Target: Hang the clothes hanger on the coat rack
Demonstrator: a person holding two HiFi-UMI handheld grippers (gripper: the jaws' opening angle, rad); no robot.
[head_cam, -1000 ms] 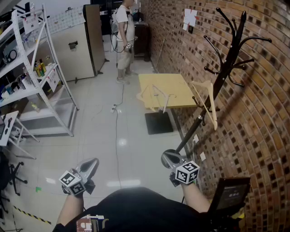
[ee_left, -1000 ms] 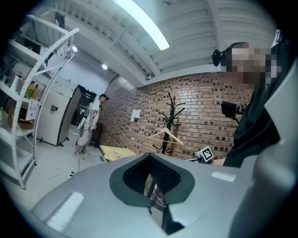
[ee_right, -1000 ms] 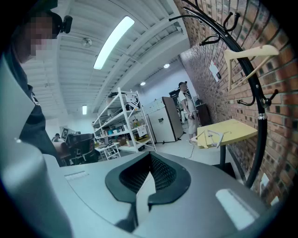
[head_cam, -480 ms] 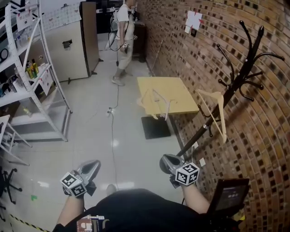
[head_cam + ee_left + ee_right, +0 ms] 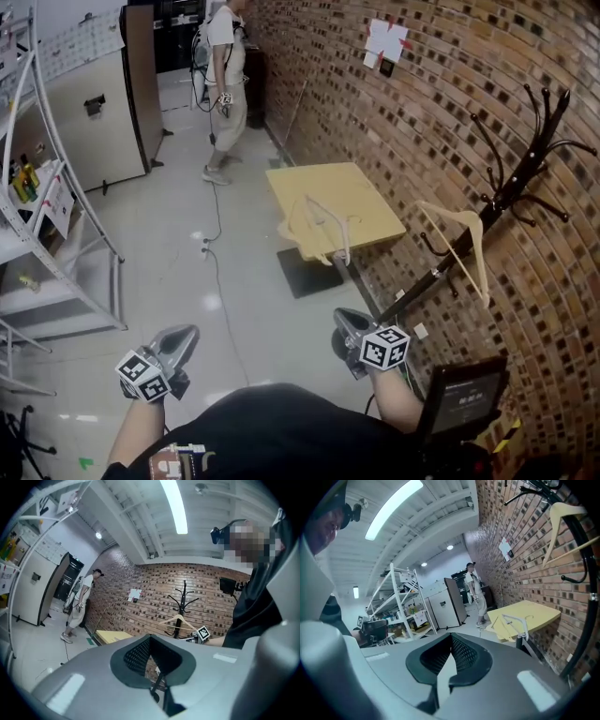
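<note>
- Clothes hanger [image 5: 476, 258] of pale wood: we count one, and it hangs on a low peg of the coat rack [image 5: 500, 195], close to the brick wall. Its hook is up. Its long axis is level and runs along the wall; in the head view it goes from upper left to lower right.
- At the far left we see one white shelf unit [image 5: 47, 187] with small things on its boards.
- Next comes the left gripper [image 5: 181, 336], low in the head view. Its jaws are pressed together and nothing is between them. It is well apart from the hanger.
- Farther back one person [image 5: 223, 84] stands on the pale floor, beside a beige cabinet [image 5: 94, 112].
- In the middle there is one yellow table [image 5: 361, 192] against the wall. More hangers [image 5: 323, 220] lie on it, partly over its near edge. We see at least two, one white and one wooden, but we cannot count them exactly.
- The right gripper [image 5: 344, 321] is also clenched on nothing. It is near the foot of the rack and does not touch it.
- At the right we count one rack, a black pole with curved pegs at the top.
</note>
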